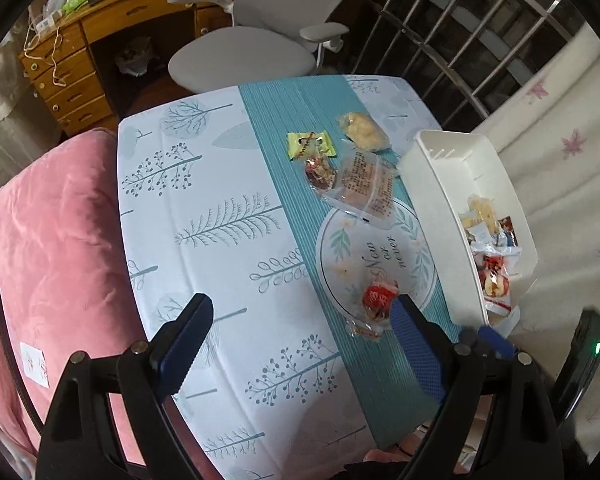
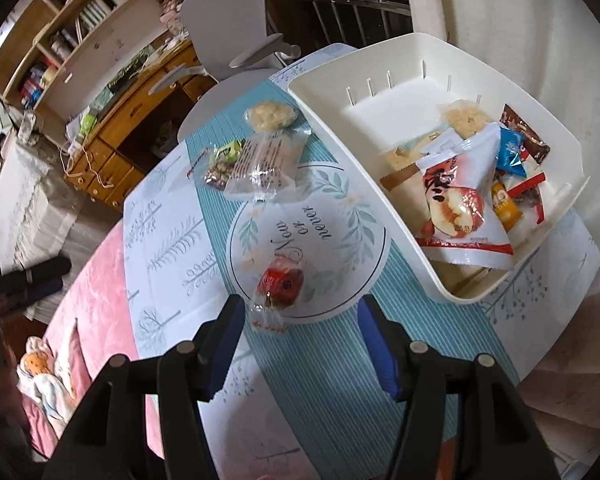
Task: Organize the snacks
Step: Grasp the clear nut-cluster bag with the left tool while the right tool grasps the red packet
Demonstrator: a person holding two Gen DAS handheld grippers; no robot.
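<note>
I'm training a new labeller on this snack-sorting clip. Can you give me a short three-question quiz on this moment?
1. True or false: the right gripper is shut on a snack.
2. How many snacks lie loose on the table, outside the bin?
3. Which loose snack is nearest the grippers? A) red candy B) yellow packet C) rice cake

Key: 1. False; both it and the left gripper are open and empty. 2. Five. 3. A, lying on the round "Now or never" print.
</note>
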